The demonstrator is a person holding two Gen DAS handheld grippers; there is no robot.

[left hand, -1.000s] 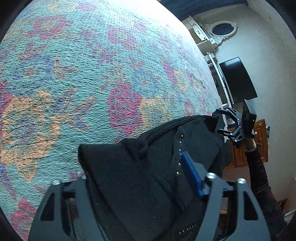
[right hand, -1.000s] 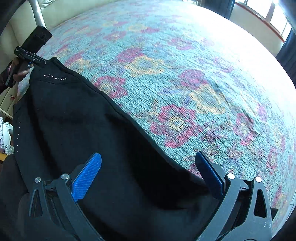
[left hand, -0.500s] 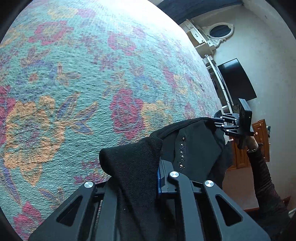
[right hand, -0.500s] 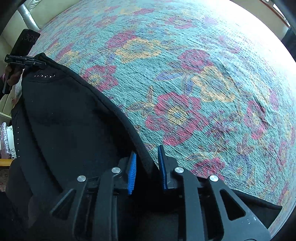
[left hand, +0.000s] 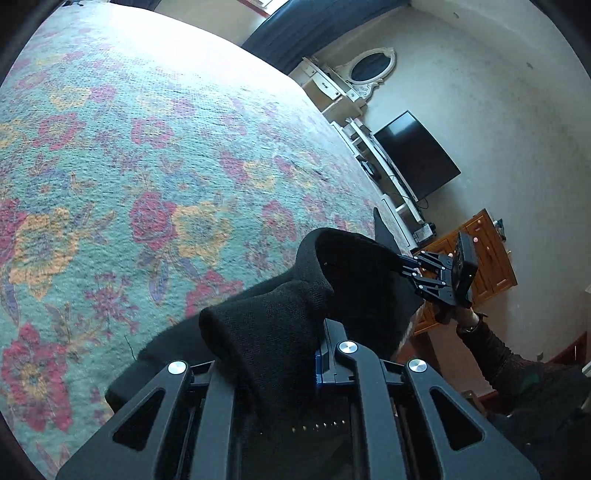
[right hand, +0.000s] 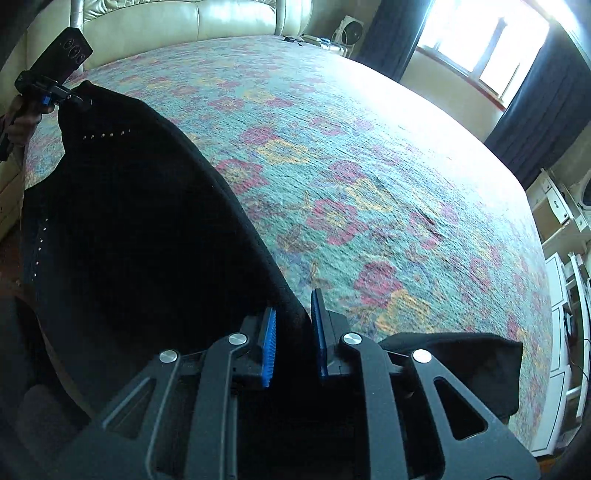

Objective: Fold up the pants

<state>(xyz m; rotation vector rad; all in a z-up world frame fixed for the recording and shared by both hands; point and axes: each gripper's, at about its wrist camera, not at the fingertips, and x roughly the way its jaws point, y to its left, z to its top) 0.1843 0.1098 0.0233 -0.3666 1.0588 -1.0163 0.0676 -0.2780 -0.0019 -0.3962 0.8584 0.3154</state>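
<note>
Black pants (right hand: 140,236) with rows of metal studs hang stretched between my two grippers, above the near edge of the floral bedspread (right hand: 369,177). My right gripper (right hand: 293,332) is shut on the pants' upper edge, blue pads pinching the fabric. My left gripper (left hand: 291,354) is shut on the other end, with black cloth (left hand: 266,325) bunched over its fingers. Each gripper shows in the other's view: the right one (left hand: 439,275) and the left one (right hand: 55,94), both clamped on the pants.
The bedspread (left hand: 147,166) covers a wide bed. A cream headboard (right hand: 184,18) stands behind it, a window with dark curtains (right hand: 487,48) to the right. White shelves, a TV (left hand: 417,155), an oval mirror and a wooden cabinet (left hand: 487,254) line the wall.
Both grippers closed on the pants' edge and then lifted it off the bedspread; the fabric now hangs taut between them, higher than before.
</note>
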